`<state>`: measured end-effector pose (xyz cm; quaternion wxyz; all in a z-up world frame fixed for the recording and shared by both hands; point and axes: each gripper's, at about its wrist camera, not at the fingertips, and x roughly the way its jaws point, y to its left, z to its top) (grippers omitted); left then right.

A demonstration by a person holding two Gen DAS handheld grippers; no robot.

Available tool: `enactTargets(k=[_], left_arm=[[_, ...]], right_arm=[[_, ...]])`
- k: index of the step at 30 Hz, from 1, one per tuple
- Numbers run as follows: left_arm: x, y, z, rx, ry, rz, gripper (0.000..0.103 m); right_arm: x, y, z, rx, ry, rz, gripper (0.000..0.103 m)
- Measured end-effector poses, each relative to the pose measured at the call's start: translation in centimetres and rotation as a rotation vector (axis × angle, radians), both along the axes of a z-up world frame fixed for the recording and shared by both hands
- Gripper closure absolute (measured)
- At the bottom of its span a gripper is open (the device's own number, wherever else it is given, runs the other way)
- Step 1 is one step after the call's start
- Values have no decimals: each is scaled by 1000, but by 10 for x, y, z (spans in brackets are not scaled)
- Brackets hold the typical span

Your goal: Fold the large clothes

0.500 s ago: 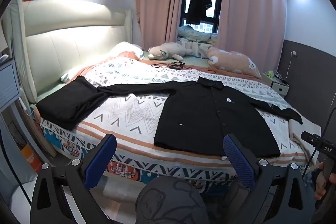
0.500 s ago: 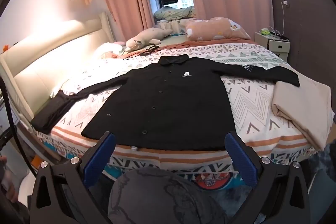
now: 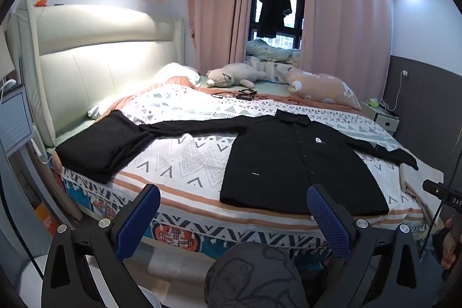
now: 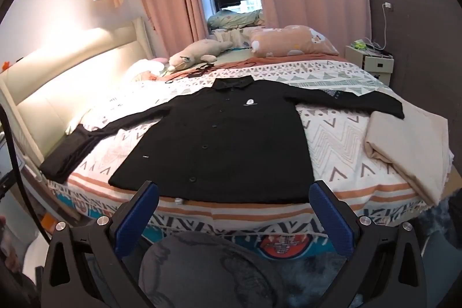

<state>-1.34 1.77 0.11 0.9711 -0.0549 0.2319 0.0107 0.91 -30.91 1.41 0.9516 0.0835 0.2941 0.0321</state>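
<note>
1. Evidently, no fold has been begun: a black shirt [image 4: 213, 146] is seen spread flat on the bed [image 4: 332, 134], buttons up, sleeves stretched left and right.
2. Both the left gripper [image 3: 234, 221] and right gripper [image 4: 234, 217] are held short of the near hem, jaws wide apart, nothing gripped.
3. Next, a sleeve or side edge would likely need pinching and carrying across the body.

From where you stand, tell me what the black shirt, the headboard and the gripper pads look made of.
Black shirt: matte woven cloth, likely cotton or a blend; it lies flat and soft, without shine.
Headboard: cream padded leather or leatherette; smooth stitched panels catch the light.
Pads: blue rubber or textured plastic, judging by the fine dimpled surface, on black hard plastic fingers.
</note>
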Motion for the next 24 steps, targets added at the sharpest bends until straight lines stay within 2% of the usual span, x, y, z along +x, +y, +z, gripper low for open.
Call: enactTargets(k=[14,24], left_arm=[[1,-9,5,51,-5,-5,1],[-1,-6,7,42,0,-2,1]], right_arm=[[11,-3,-4,28,-19,4,0],[12,0,-6,35,-19,1,0]])
